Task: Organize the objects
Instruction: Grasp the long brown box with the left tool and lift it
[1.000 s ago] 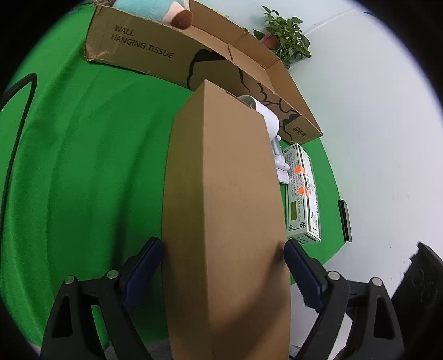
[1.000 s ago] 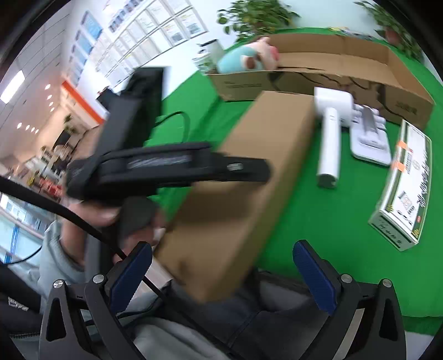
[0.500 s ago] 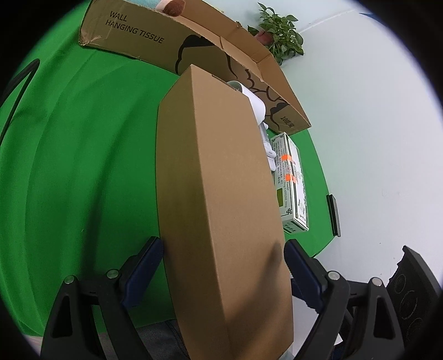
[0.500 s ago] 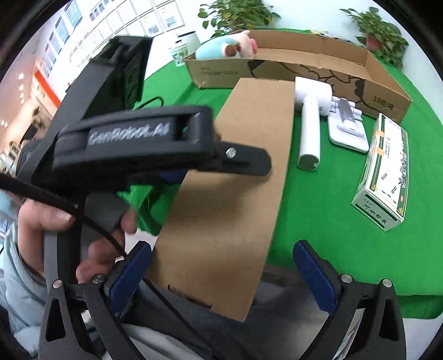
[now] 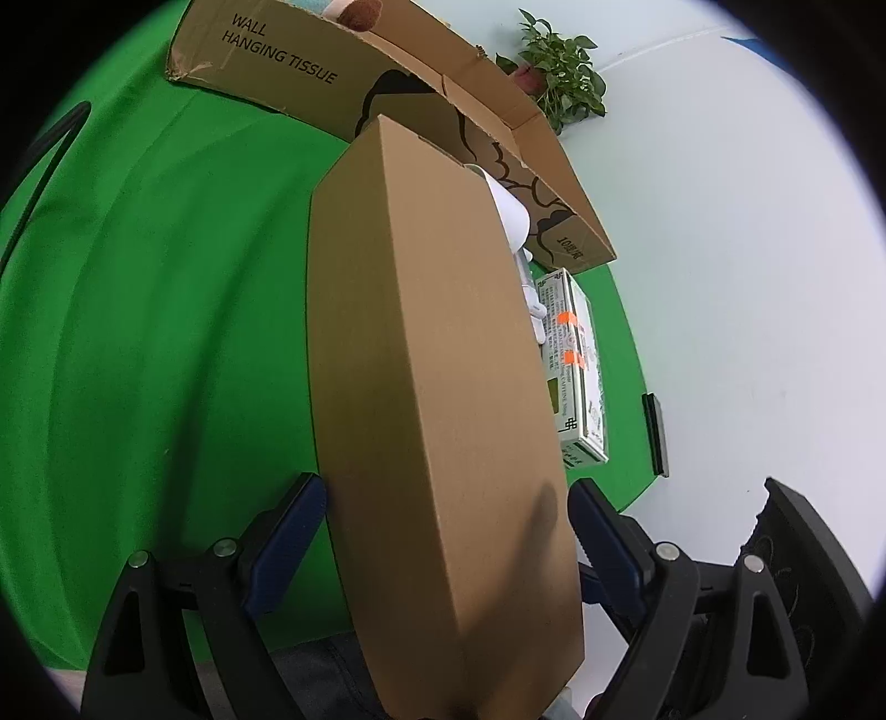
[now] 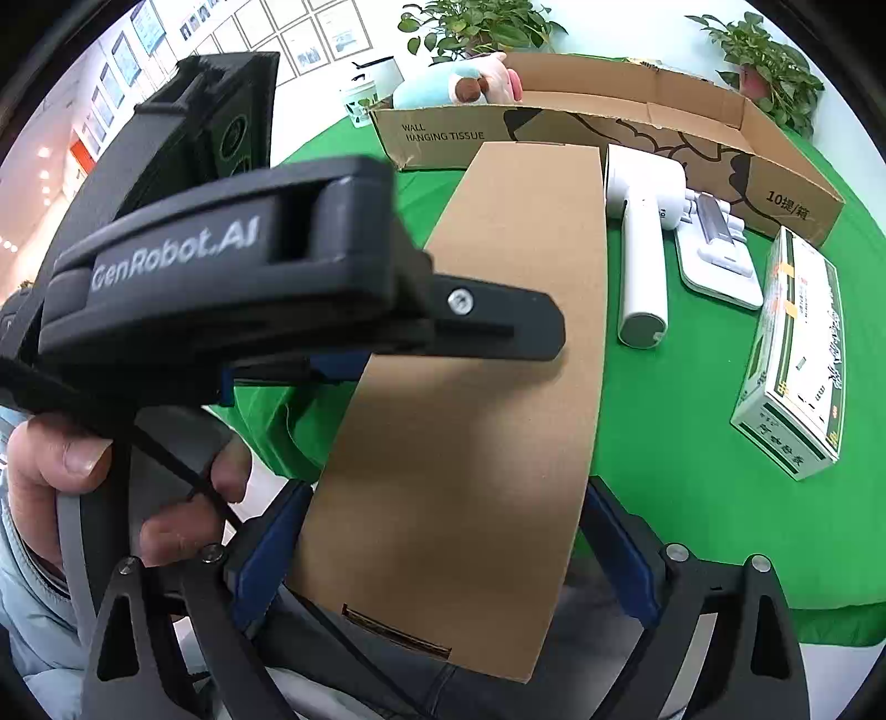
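Observation:
A long plain brown carton (image 5: 437, 387) is held above the near edge of the green table (image 5: 138, 310). My left gripper (image 5: 446, 531) is shut on its near end, blue pads against both long sides. In the right wrist view the same carton (image 6: 498, 354) lies between my right gripper's fingers (image 6: 443, 545), whose blue pads sit at its two edges. The left gripper's black body (image 6: 232, 277) crosses that view at the carton's left side. A large open cardboard box marked "WALL HANGING TISSUE" (image 6: 609, 116) stands at the back of the table.
A white handheld device (image 6: 642, 243) and a white flat base (image 6: 714, 260) lie before the big box. A green-and-white packet box (image 6: 797, 354) lies at right. A plush toy (image 6: 459, 83) sits in the big box. Potted plants (image 6: 476, 22) stand behind.
My right gripper has swung in behind the carton, and its fingers now bracket the carton's near end. The left gripper still holds the carton, shifted slightly nearer.

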